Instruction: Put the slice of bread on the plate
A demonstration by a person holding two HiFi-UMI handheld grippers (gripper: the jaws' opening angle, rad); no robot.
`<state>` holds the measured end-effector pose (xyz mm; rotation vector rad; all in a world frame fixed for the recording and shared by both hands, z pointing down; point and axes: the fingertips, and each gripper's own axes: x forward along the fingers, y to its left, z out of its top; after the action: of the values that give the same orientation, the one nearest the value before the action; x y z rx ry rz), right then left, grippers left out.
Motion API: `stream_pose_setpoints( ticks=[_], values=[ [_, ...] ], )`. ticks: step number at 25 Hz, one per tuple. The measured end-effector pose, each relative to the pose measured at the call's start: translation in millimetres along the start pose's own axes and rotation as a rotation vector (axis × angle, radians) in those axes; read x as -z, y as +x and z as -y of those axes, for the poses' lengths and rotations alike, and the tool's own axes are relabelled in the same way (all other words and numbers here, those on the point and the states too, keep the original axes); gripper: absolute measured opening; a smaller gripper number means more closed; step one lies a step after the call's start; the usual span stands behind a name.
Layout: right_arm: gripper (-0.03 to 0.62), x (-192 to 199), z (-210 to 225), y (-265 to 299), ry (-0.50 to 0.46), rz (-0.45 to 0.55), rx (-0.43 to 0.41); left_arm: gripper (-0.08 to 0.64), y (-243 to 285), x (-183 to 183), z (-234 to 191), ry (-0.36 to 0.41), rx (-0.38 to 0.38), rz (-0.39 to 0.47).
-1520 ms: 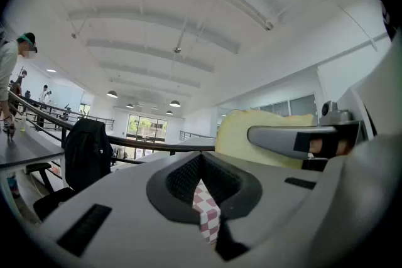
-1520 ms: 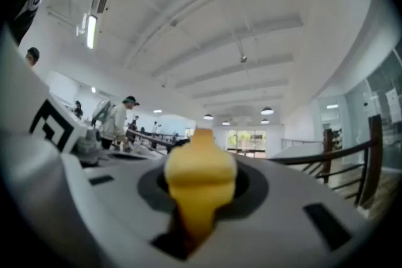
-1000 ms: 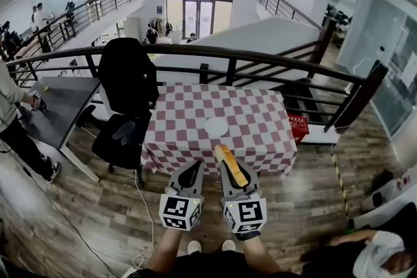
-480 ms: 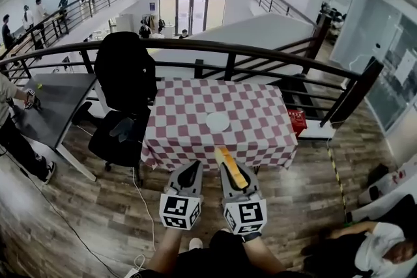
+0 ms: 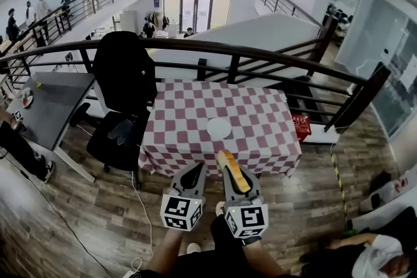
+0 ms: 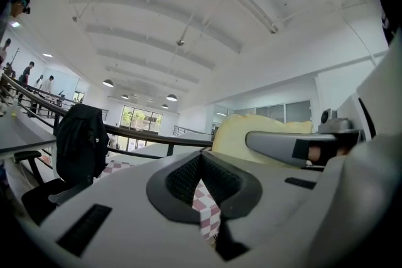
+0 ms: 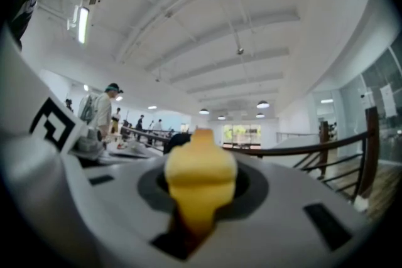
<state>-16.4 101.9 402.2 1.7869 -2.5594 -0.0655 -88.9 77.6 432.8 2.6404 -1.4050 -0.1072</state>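
A table with a red-and-white checked cloth [image 5: 189, 120] stands ahead of me, and a small white plate [image 5: 218, 128] lies near its middle. My right gripper [image 5: 229, 169] is shut on a yellow slice of bread [image 5: 232, 171], held on edge above the floor just short of the table's near edge. In the right gripper view the bread [image 7: 200, 182] fills the gap between the jaws. My left gripper [image 5: 197, 168] hangs close beside it on the left, shut with nothing in it. The left gripper view shows the bread [image 6: 264, 132] to its right.
A black office chair with a dark jacket [image 5: 124, 81] stands at the table's left side, with a grey desk [image 5: 45, 107] beyond it. A dark railing [image 5: 260, 60] runs behind the table. A red box [image 5: 301, 127] sits on the floor at the right. A person [image 5: 371, 257] is at the lower right.
Both grippers have sunk a little together, the bread still in the right one. The person standing at the grey desk has slipped almost out of view on the left.
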Motion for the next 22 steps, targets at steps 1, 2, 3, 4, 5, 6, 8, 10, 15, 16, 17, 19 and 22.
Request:
stream_pose_setpoints(
  ticks=[1, 2, 3, 4, 5, 6, 8, 10, 15, 16, 17, 19, 22],
  values=[
    [0.100, 1.8, 8.7, 9.7, 0.007, 0.004, 0.002, 0.017, 9.4, -0.4, -5.3, 0.005, -0.010, 0.001],
    [0.100, 3.9, 18.7, 20.7, 0.017, 0.008, 0.004, 0.017, 20.0, -0.5, -10.8, 0.012, -0.021, 0.001],
    [0.100, 6.0, 29.9, 32.6, 0.028, 0.010, 0.006, 0.017, 32.0, -0.1, -16.2, 0.018, -0.032, -0.001],
    [0.100, 7.7, 42.0, 45.0, 0.039, 0.012, 0.006, 0.017, 45.3, 0.4, -21.4, 0.024, -0.044, -0.004],
    [0.100, 8.4, 54.5, 57.5, 0.047, 0.015, 0.005, 0.017, 59.7, 0.2, -26.3, 0.027, -0.055, -0.006],
    [0.100, 7.8, 67.3, 70.0, 0.053, 0.020, 0.002, 0.017, 75.0, -0.9, -30.8, 0.028, -0.066, -0.006],
    [0.100, 2.1, 93.5, 95.2, 0.059, 0.034, -0.002, 0.017, 107.2, -5.9, -37.4, 0.028, -0.077, -0.006],
    [0.100, -8.0, 119.9, 119.7, 0.061, 0.057, -0.004, 0.017, 138.0, -12.9, -39.9, 0.042, -0.073, -0.006],
    [0.100, -18.0, 183.7, 164.5, 0.082, 0.088, 0.000, 0.017, 203.8, -18.8, -47.6, 0.053, -0.100, -0.005],
    [0.100, -16.4, 194.3, 170.4, 0.089, 0.091, -0.004, 0.017, 215.8, -18.2, -48.7, 0.049, -0.106, -0.006],
    [0.100, -14.7, 203.6, 176.4, 0.099, 0.096, -0.013, 0.017, 227.4, -17.6, -49.5, 0.045, -0.111, -0.007],
    [0.100, -11.4, 219.1, 188.4, 0.124, 0.103, -0.024, 0.017, 249.1, -15.4, -49.7, 0.042, -0.116, -0.012],
    [0.100, -7.0, 232.8, 202.3, 0.124, 0.105, -0.034, 0.017, 274.8, -1.1, -45.6, 0.034, -0.120, -0.031]
  ],
)
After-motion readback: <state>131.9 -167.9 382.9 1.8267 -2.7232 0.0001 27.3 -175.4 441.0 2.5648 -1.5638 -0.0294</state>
